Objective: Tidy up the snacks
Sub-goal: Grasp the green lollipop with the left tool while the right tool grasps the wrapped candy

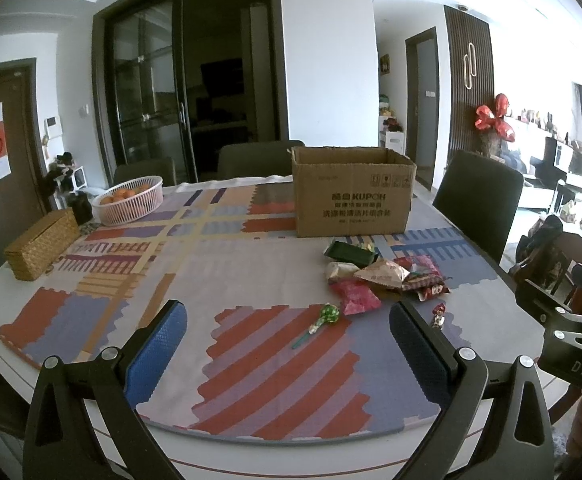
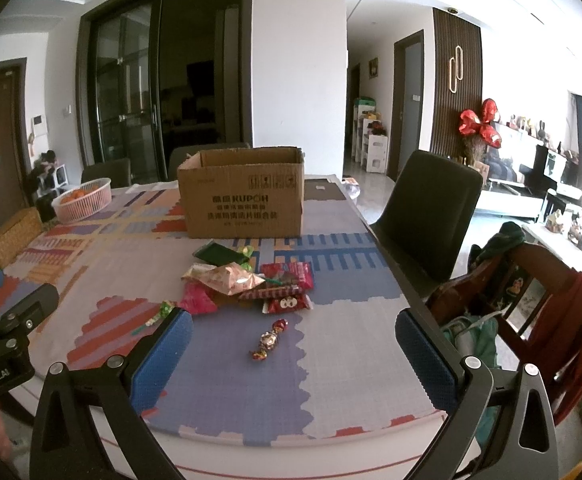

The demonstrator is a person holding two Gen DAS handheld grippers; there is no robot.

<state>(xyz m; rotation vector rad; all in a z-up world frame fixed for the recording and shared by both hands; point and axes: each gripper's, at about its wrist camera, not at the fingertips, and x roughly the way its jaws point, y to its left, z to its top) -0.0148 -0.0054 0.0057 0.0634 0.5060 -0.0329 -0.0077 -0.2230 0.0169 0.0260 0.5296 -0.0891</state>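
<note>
Behind right tool [image 2: 293, 344], lollipop [image 2: 159, 314] half-hidden

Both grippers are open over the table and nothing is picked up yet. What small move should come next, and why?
Probably ease the right gripper forward and down over the wrapped candy. It lies alone on the mat, nearest that gripper and roughly between its open fingers, apart from the snack pile. The open cardboard box stands behind the pile, ready to receive it. The left gripper is also open, with the lollipop nearest.

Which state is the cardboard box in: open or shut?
Open: the cardboard box stands upright with its top flaps raised and its inner walls visible.
</note>
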